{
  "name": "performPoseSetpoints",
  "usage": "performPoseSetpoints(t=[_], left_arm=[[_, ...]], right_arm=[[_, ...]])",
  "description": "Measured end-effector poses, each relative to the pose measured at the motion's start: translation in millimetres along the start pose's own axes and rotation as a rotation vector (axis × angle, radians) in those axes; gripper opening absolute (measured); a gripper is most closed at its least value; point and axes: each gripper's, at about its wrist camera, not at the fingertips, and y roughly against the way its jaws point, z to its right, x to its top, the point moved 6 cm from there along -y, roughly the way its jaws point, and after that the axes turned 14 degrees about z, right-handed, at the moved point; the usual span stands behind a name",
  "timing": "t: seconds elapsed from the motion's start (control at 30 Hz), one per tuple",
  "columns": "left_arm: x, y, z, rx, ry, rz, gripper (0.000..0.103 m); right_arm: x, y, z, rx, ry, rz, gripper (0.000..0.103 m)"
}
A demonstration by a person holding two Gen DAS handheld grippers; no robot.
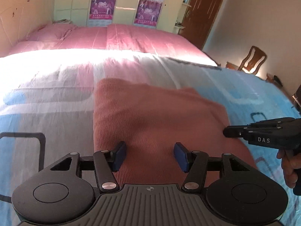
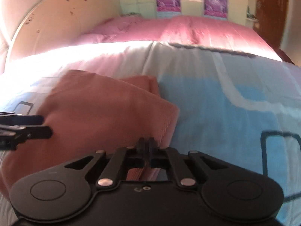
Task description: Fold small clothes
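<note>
A salmon-pink ribbed garment (image 1: 160, 116) (image 2: 97, 109) lies folded on the blue and white bedsheet (image 1: 47, 103). My left gripper (image 1: 149, 154) hovers over its near part, open, with the blue pads (image 1: 120, 155) apart and only flat cloth below them. In the right wrist view the left gripper (image 2: 46, 126) reaches in from the left over the garment. My right gripper (image 2: 146, 143) is shut at the garment's right edge, with a strip of pink cloth showing between the finger roots. From the left wrist view, the right gripper's (image 1: 226, 131) tip meets that same edge.
A pink quilt (image 1: 122, 35) covers the far half of the bed, under a cream headboard (image 2: 47, 22). A wardrobe with purple posters (image 1: 101, 5) and a brown door (image 1: 205, 9) stand behind. A wooden chair (image 1: 252, 60) stands right of the bed. A hand (image 1: 289, 169) holds the right gripper.
</note>
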Motion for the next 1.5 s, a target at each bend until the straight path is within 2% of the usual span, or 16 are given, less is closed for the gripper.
performPoseSetpoints(t=[0.07,0.2,0.23,0.3,0.33,0.37,0.47,0.57,0.6,0.73,0.87,1.07,1.17,1.27,1.43,1.5], left_arm=[[12.0,3.4,-4.0,0.020,-0.012,0.070,0.057],[31.8,-28.9,-16.3,0.045,0.038,0.057,0.057],[31.2,-40.6,-17.2,0.053,0.025,0.025,0.057],[25.2,-56.7,-20.4,0.072,-0.003,-0.036,0.057],[21.9,-58.9,-21.1,0.075,-0.017,-0.041,0.057],[23.1,-58.7,-17.0,0.074,-0.033,-0.035,0.057],[25.8,-35.7,-8.5,0.064,-0.065,0.006,0.057],[14.5,-1.1,1.1,0.056,-0.079,0.042,0.057],[7.2,12.2,5.7,0.059,-0.098,0.055,0.057],[-27.7,49.4,7.7,0.060,-0.054,0.057,0.057],[-51.0,80.9,5.8,0.096,0.011,0.076,0.057],[-75.2,97.7,7.4,0.154,-0.017,0.030,0.057],[-90.8,100.0,6.9,0.179,-0.013,-0.026,0.057],[-92.4,104.0,7.2,0.190,0.003,-0.022,0.057],[-95.9,107.0,8.4,0.193,0.000,-0.021,0.057],[-95.6,104.9,9.2,0.190,0.008,-0.024,0.057]], right_arm=[[11.9,10.8,-2.5,0.014,0.019,0.046,0.016],[39.3,-9.5,-9.2,0.044,-0.004,0.119,0.018],[42.3,-18.7,-13.6,0.059,-0.004,0.121,0.018],[37.8,-45.4,-17.4,0.039,0.018,0.041,0.014],[32.5,-53.7,-16.3,0.028,0.032,0.014,0.014],[31.7,-55.0,-16.4,0.027,0.040,0.032,0.014],[29.6,-45.5,-17.7,0.009,0.041,0.033,0.015],[25.8,-15.0,-29.9,0.064,0.057,0.086,0.020],[20.0,-10.7,-33.8,0.074,0.071,0.072,0.020],[-15.1,7.6,-39.7,0.069,0.102,0.014,0.019],[-32.2,43.5,-45.5,0.075,0.045,0.033,0.020],[-70.0,88.4,-51.5,0.038,0.098,0.035,0.020],[-76.0,101.0,-58.7,0.035,0.164,0.042,0.021],[-77.8,103.0,-63.0,0.047,0.210,0.035,0.024],[-68.8,120.2,-62.2,0.064,0.169,0.083,0.025],[-77.0,117.2,-59.9,0.058,0.167,0.045,0.025]])
